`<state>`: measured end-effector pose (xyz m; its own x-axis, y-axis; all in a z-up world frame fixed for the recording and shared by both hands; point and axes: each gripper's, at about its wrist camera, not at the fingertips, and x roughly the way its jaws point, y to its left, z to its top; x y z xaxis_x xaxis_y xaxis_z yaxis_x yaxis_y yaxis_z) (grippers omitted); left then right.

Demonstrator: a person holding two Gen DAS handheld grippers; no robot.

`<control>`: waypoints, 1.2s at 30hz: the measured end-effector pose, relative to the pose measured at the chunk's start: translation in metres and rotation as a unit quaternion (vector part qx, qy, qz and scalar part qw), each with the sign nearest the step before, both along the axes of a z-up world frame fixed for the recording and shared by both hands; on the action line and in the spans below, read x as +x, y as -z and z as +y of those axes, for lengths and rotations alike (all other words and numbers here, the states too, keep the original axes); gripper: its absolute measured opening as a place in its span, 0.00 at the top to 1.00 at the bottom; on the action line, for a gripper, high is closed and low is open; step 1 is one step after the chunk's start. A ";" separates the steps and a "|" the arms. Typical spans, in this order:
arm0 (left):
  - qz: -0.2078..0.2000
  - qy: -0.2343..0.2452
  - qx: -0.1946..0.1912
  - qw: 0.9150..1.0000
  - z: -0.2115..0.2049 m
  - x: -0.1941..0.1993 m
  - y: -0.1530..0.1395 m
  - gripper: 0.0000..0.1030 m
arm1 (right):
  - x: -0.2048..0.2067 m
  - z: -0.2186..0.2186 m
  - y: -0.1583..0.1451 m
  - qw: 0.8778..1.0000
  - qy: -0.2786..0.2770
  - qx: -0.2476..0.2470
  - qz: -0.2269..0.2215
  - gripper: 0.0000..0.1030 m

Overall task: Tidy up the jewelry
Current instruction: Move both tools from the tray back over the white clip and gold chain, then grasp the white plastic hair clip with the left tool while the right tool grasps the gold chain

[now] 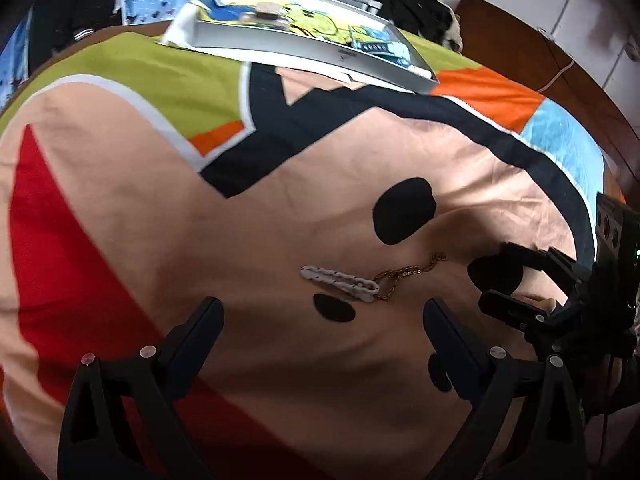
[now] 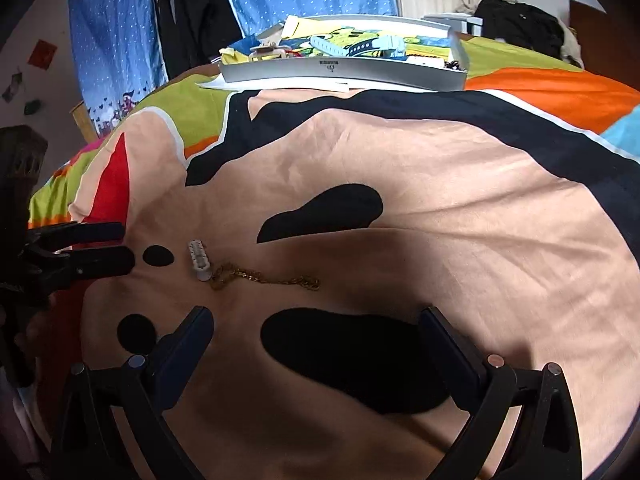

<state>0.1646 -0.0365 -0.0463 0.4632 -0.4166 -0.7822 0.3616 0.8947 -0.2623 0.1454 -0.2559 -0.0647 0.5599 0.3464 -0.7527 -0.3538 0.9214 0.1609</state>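
Closest in the left wrist view, the left gripper (image 1: pixel 322 322) stands with its jaws spread wide and nothing between them, hovering over the printed bedsheet (image 1: pixel 120 208). Just ahead of its fingertips lies a white hair clip (image 1: pixel 340 283), and touching the clip's far right end is a gold chain (image 1: pixel 408 276), loosely bunched and trailing away to the right. The right gripper (image 2: pixel 316 320) is likewise wide and empty; from its side the chain (image 2: pixel 264 278) sits ahead and slightly left of centre, with the clip (image 2: pixel 199 260) at the chain's left end. Far beyond both, at the back of the bed, rests a grey tray (image 2: pixel 344 72) already holding light blue watch straps (image 2: pixel 348 46) and other small items too blurred to name. The chain looks to be the next piece to pick up, and the risks are plain: it lies flat on soft fabric, so fingers closing on it may pinch the sheet instead or catch only a link or two, letting it slip out on the carry. Whether it is tangled with the clip cannot be told; if so, lifting one would drag the other.
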 end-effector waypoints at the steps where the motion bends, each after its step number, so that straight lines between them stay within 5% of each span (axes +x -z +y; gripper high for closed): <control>1: 0.000 0.007 0.000 1.000 -0.003 0.002 0.002 0.06 | 0.002 0.000 0.001 1.000 -0.003 -0.001 0.001 0.00; 15: 0.002 0.041 0.065 0.997 -0.028 0.023 0.031 0.42 | 0.015 0.011 0.010 0.999 -0.028 -0.033 0.001 0.10; 21: 0.008 0.046 0.076 0.996 -0.027 0.024 0.038 0.49 | 0.022 0.017 0.011 0.998 -0.035 -0.048 0.008 0.12; 27: 0.015 0.034 0.060 0.997 -0.017 0.027 0.040 0.60 | 0.030 0.032 0.018 0.995 -0.057 -0.080 0.026 0.15; 36: 0.020 0.026 0.027 0.999 -0.007 0.027 0.038 0.61 | 0.042 0.061 0.029 0.986 -0.083 -0.140 0.032 0.19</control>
<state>0.1917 -0.0435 -0.0841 0.4096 -0.3959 -0.8219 0.3990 0.8879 -0.2289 0.1877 -0.1948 -0.0940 0.4606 0.2032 -0.8641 -0.5016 0.8627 -0.0645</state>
